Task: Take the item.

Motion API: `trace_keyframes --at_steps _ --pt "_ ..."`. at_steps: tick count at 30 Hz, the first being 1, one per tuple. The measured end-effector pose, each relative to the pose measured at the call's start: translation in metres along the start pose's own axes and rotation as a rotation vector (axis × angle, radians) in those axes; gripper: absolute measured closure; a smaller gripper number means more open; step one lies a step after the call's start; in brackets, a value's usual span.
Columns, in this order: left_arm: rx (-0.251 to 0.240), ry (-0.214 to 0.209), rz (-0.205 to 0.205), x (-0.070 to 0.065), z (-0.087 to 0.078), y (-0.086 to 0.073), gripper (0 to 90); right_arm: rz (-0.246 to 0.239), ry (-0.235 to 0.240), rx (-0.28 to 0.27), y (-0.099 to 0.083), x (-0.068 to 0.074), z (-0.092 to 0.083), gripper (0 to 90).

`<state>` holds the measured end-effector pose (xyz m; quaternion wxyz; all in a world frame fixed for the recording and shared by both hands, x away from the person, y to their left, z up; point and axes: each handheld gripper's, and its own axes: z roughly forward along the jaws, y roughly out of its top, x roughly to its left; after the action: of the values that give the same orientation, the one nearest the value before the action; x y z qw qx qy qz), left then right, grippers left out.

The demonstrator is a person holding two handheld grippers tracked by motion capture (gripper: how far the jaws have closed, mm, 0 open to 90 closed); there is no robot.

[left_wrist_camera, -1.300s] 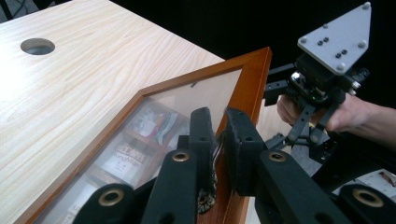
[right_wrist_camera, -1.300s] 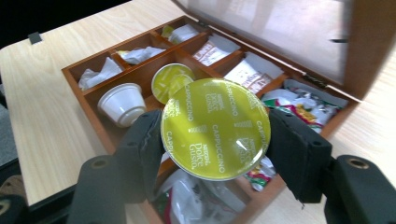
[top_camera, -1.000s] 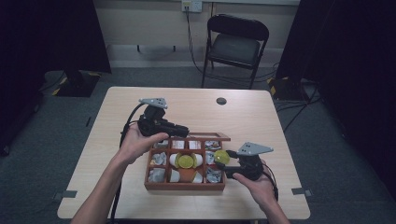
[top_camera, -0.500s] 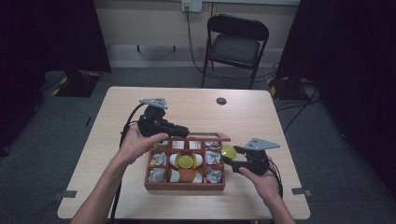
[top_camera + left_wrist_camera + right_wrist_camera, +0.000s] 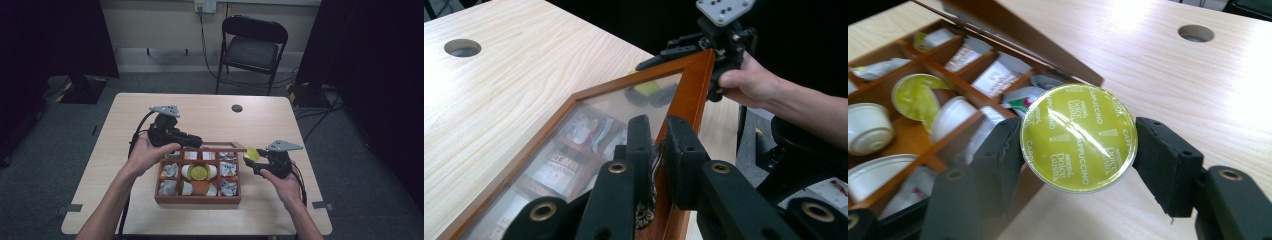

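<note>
Now: capsule held beside the open box

Right claw [image 5: 1075,150] pinches a green-topped capsule [image 5: 1079,136] by its rim, one jaw on each side, foil lid facing the camera; print reads "Cappuccino" and "Nescafé Dolce Gusto". In the high view the capsule [image 5: 251,154] sits at the claw tips [image 5: 256,159], just off the right end of the wooden box [image 5: 197,199], above the surface [image 5: 210,112].

Left claw [image 5: 658,150] is pressed onto the lid's [image 5: 690,95] wooden frame, jaws close together with the frame edge between them. Lid has a clear pane; sachets show through it. High view: left claw [image 5: 192,141] at the box's far edge, lid [image 5: 220,148] tilted up.

Box is divided into compartments. Middle one holds another green capsule [image 5: 199,172]; white capsules [image 5: 868,127] and paper sachets [image 5: 995,77] lie in the others. Exact count per compartment unclear.

Left gripper view catches the right hand [image 5: 749,85] beyond the lid's far corner, with the capsule a yellow-green blur through the pane.

Round hole [image 5: 237,108] in the surface, far side, well apart from the box. Folding chair [image 5: 252,47] beyond the surface.
</note>
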<state>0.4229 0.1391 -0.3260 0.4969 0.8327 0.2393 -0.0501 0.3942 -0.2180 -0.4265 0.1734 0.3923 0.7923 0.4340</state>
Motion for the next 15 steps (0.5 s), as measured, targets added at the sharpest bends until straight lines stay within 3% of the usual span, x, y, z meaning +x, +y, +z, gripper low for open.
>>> trace_keyframes --at_steps 5,6,8,15 --pt "0.001 0.001 0.003 0.0 0.0 0.0 81.7 0.02 -0.024 0.015 -0.003 -0.013 0.007 37.0" --pt "0.002 0.001 0.001 -0.001 0.001 0.0 81.7 0.046 -0.036 0.026 -0.006 -0.02 0.014 37.0" --pt "0.004 0.002 0.003 -0.001 0.0 0.0 81.6 0.055 -0.044 0.038 -0.009 -0.025 0.018 37.0" --pt "0.005 0.003 -0.013 -0.001 0.0 0.0 81.6 0.064 -0.065 0.065 -0.015 -0.031 0.028 37.0"
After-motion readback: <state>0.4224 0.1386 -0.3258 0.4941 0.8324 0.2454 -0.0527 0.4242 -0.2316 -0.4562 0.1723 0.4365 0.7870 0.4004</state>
